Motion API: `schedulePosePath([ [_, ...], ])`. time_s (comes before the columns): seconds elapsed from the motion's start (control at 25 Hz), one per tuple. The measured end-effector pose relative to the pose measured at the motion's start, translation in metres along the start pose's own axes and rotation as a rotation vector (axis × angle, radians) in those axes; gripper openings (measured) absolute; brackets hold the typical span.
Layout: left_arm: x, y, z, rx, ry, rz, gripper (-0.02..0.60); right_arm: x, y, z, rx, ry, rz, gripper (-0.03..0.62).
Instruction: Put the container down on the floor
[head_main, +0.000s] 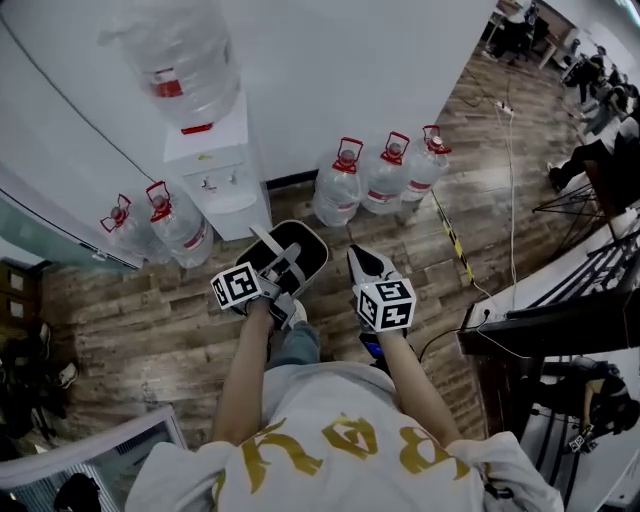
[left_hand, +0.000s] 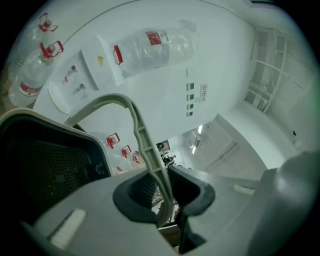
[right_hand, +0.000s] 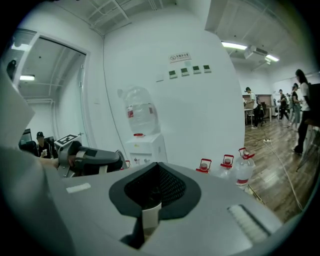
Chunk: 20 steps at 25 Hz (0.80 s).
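The container is a black mesh basket (head_main: 300, 252) with a pale grey handle (head_main: 283, 262), held above the wooden floor in front of the person's legs. My left gripper (head_main: 272, 292) is shut on that handle; in the left gripper view the handle (left_hand: 142, 135) runs down between the pads, with the basket (left_hand: 50, 165) to the left. My right gripper (head_main: 372, 272) hangs just right of the basket, apart from it, and is shut. In the right gripper view its pads (right_hand: 156, 192) meet with only a pale strip low between them, and the basket (right_hand: 95, 160) shows at the left.
A white water dispenser (head_main: 215, 165) with a big bottle (head_main: 185, 60) stands against the wall ahead. Water jugs (head_main: 385, 175) line the wall to its right, and more jugs (head_main: 165, 225) to its left. A dark desk (head_main: 560, 320) and a cable (head_main: 512, 200) are at the right.
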<state>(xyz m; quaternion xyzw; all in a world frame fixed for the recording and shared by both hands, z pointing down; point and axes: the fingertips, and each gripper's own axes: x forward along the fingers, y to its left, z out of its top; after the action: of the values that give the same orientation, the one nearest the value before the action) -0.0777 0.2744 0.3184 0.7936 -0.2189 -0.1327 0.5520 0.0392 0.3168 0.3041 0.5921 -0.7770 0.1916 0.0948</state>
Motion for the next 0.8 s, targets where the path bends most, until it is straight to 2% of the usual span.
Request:
schedulePosePath([
  [0.24,0.060,0.030,0.072,-0.007,0.064,-0.008,0.064,0.092,-0.026,0.031,0.059,0.034,-0.039,0.023],
  [0.36,0.087,0.047,0.096,0.026,0.124,0.012,0.058,0.131,-0.038,0.046,0.076,0.031,-0.060,0.023],
  [0.48,0.110,0.060,0.114,0.005,0.165,-0.007,0.057,0.160,-0.046,0.060,0.084,0.033,-0.081,0.023],
  [0.64,0.135,0.067,0.142,-0.009,0.168,-0.039,0.058,0.178,-0.052,0.088,0.172,-0.016,-0.073,0.023],
  [0.8,0.151,0.077,0.161,-0.009,0.166,-0.034,0.063,0.200,-0.059,0.100,0.174,-0.015,-0.073,0.023],
])
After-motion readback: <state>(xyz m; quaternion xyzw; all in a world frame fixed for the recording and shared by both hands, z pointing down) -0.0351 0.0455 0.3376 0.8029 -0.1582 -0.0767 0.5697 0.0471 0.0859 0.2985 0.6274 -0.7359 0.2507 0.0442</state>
